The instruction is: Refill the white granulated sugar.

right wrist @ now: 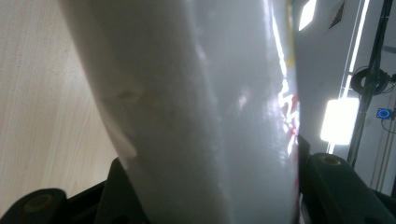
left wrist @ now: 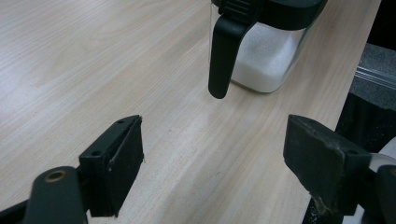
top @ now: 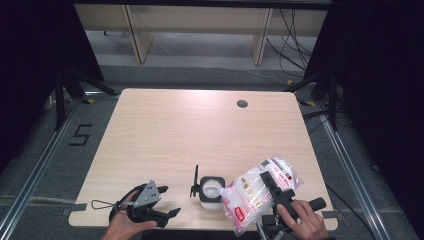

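A clear square jar (top: 210,191) with a black rim, an open black lid (top: 195,182) and white powder inside stands near the table's front edge. My right gripper (top: 274,184) is shut on a plastic bag of white powder (top: 252,195) with red print, tilted with one corner over the jar's mouth. In the right gripper view the bag (right wrist: 196,107) sits pressed between both jaws. My left gripper (top: 170,214) lies open on the table to the left of the jar, nothing between its fingers. In the left gripper view the jar (left wrist: 266,51) and its hanging lid latch (left wrist: 224,56) stand ahead of the left gripper (left wrist: 212,163).
The wooden table (top: 200,130) has a round cable hole (top: 242,104) at the back right. Black frame legs and cables stand on the grey floor around it. The table's front edge runs close to both hands.
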The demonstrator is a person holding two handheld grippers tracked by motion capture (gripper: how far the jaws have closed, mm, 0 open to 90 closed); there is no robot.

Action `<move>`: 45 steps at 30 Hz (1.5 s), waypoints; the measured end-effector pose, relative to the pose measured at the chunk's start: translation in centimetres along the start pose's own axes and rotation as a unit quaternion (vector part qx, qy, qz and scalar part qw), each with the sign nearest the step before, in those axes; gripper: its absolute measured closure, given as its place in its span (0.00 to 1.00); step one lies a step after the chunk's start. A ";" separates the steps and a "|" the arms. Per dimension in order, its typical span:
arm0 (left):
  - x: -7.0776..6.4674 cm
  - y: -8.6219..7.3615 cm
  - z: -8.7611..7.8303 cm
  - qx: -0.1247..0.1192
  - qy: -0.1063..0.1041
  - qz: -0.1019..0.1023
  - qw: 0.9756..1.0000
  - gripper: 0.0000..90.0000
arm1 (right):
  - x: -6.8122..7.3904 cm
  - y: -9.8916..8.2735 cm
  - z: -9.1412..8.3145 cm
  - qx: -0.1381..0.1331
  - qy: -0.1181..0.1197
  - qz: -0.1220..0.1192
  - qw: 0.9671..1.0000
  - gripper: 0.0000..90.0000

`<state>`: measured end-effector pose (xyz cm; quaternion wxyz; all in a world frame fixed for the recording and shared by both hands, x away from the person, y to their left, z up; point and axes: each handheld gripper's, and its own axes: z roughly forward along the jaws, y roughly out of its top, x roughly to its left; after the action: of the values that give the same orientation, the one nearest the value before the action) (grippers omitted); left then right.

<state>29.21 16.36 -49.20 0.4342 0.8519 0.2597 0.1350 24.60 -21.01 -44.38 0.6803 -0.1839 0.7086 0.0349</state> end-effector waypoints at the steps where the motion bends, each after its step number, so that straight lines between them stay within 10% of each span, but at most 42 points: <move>1: -0.2 0.0 0.1 -0.003 0.000 -0.014 1.000 0.22 | 0.2 0.0 0.0 0.005 0.007 0.012 1.000 0.58; 45: -0.3 0.0 0.0 0.000 0.000 -0.009 1.000 0.22 | -0.1 0.2 0.0 0.001 -0.002 -0.009 1.000 0.58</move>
<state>29.00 16.19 -49.24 0.4357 0.8494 0.2673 0.1313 24.54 -20.78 -44.34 0.6819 -0.1893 0.7059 0.0284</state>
